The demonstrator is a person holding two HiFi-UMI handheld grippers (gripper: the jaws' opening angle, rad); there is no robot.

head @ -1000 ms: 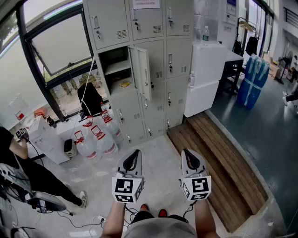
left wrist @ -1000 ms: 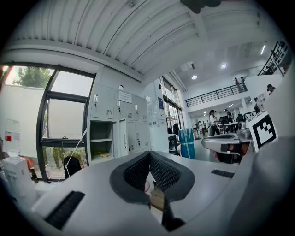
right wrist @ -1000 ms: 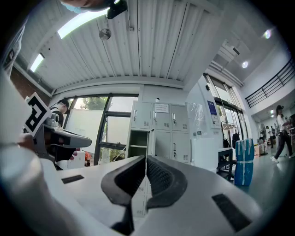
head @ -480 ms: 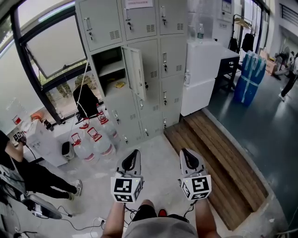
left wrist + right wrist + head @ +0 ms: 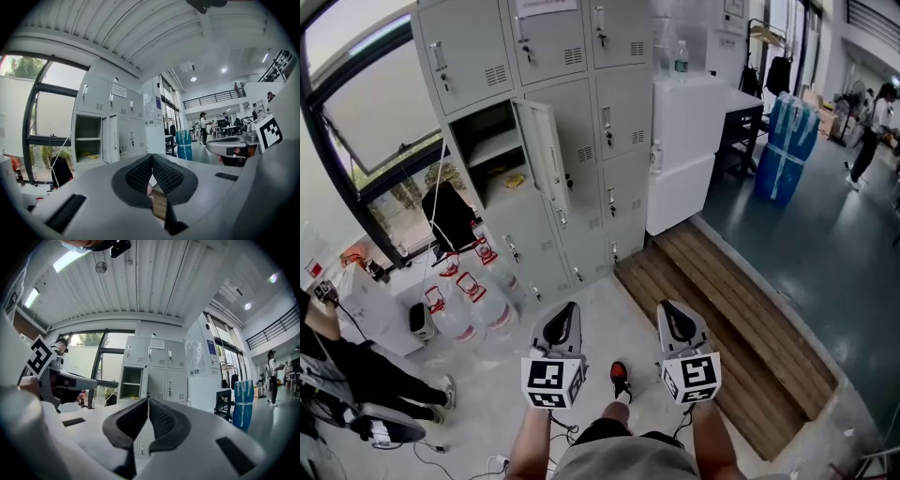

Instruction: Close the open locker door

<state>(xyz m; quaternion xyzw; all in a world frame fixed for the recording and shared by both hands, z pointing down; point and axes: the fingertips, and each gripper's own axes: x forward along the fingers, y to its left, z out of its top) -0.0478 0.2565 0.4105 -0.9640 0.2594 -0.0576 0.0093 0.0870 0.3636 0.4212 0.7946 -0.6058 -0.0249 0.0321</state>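
The grey locker bank [image 5: 581, 112] stands ahead, across the floor. One middle-row door [image 5: 542, 155] at its left column hangs open toward me, showing a shelf compartment [image 5: 486, 150] with a small yellow item inside. In the left gripper view the open door [image 5: 110, 145] is far off, and the open compartment [image 5: 131, 383] shows in the right gripper view too. My left gripper [image 5: 565, 311] and right gripper [image 5: 668, 309] are held side by side low in the head view, well short of the lockers. Both are shut with nothing between their jaws.
Several water jugs [image 5: 457, 298] and a hanging black jacket [image 5: 450, 216] sit left of the lockers. A white cabinet [image 5: 694, 141] stands to their right, with a wooden platform [image 5: 731, 319] in front. A person [image 5: 356, 370] is at the left; another [image 5: 870, 117] walks far right.
The lockers have slid left and a little nearer in the head view, and a foot now shows stepping forward. Both grippers keep their place, still shut.
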